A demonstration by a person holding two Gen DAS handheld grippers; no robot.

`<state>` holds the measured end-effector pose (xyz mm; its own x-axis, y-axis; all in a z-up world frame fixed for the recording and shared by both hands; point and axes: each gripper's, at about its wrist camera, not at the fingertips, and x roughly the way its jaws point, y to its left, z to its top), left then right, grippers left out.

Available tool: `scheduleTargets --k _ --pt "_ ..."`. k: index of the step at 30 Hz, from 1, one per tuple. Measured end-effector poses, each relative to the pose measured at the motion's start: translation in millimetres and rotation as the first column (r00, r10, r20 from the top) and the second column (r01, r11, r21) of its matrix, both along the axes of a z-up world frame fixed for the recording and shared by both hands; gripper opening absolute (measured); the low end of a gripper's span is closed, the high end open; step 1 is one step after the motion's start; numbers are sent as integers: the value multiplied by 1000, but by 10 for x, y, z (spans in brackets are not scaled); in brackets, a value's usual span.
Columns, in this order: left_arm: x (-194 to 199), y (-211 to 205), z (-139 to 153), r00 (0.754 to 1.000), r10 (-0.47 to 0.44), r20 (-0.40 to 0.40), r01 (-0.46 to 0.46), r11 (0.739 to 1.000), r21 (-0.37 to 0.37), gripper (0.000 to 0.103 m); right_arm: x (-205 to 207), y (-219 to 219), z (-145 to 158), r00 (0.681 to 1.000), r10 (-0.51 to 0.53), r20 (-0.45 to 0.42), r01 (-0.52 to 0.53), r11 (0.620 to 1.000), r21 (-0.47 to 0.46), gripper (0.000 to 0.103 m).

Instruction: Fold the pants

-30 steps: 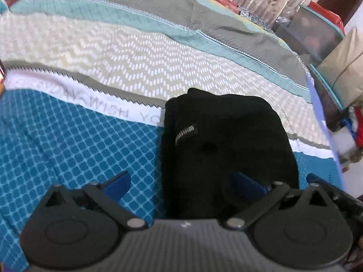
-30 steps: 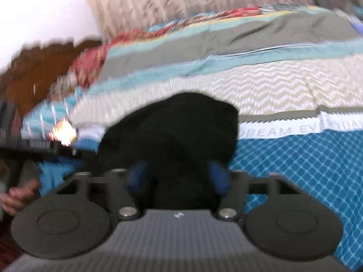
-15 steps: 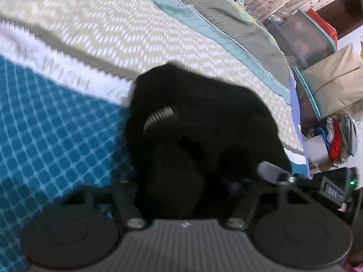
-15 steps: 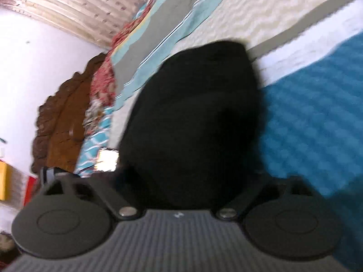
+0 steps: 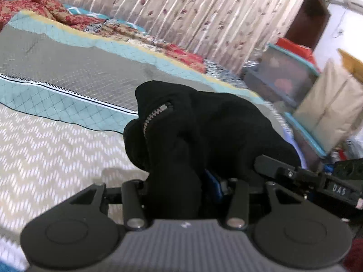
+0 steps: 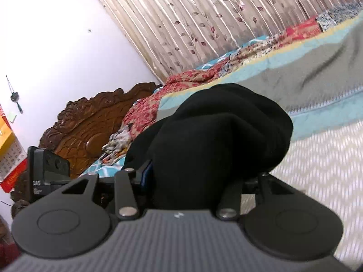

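Note:
The black pants are a folded bundle with a silver zipper showing on the left side. My left gripper is shut on the bundle's near edge and holds it lifted above the bed. In the right wrist view the same black pants fill the middle, and my right gripper is shut on their near edge. The fingertips of both grippers are mostly buried in the cloth. The right gripper's body shows at the right of the left wrist view.
The bed is covered by a striped quilt with beige zigzag, teal and grey bands. A carved wooden headboard stands at the left. Patterned curtains hang behind. Storage boxes and bags stand beside the bed at the right.
Both grippers closed on the folded pants and lifted them off the blue part of the quilt. Both views tilted up toward the curtains and the far side of the bed.

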<state>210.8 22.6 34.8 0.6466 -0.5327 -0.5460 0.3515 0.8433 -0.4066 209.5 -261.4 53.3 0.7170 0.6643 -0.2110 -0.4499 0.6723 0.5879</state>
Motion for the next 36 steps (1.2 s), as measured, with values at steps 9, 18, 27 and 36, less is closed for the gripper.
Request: scheduleTargets --k 9,18,27,36 --pt "450 -366 -968 970 158 -185 -118 970 211 85 468 -378 -1154 891 -223 -394 239 971 -9 86" --pt "-29 -174 -518 962 203 -184 -157 959 237 84 32 -371 -1088 831 -373 -413 319 927 -196 88" --pt "-994 -328 -479 961 181 -209 -94 924 371 85 -871 -111 -974 831 -377 -410 287 920 -266 87" --pt "-1715 -425 -575 946 195 -259 -63 895 441 88 -1729 147 -1014 821 -416 -390 272 887 -373 88"
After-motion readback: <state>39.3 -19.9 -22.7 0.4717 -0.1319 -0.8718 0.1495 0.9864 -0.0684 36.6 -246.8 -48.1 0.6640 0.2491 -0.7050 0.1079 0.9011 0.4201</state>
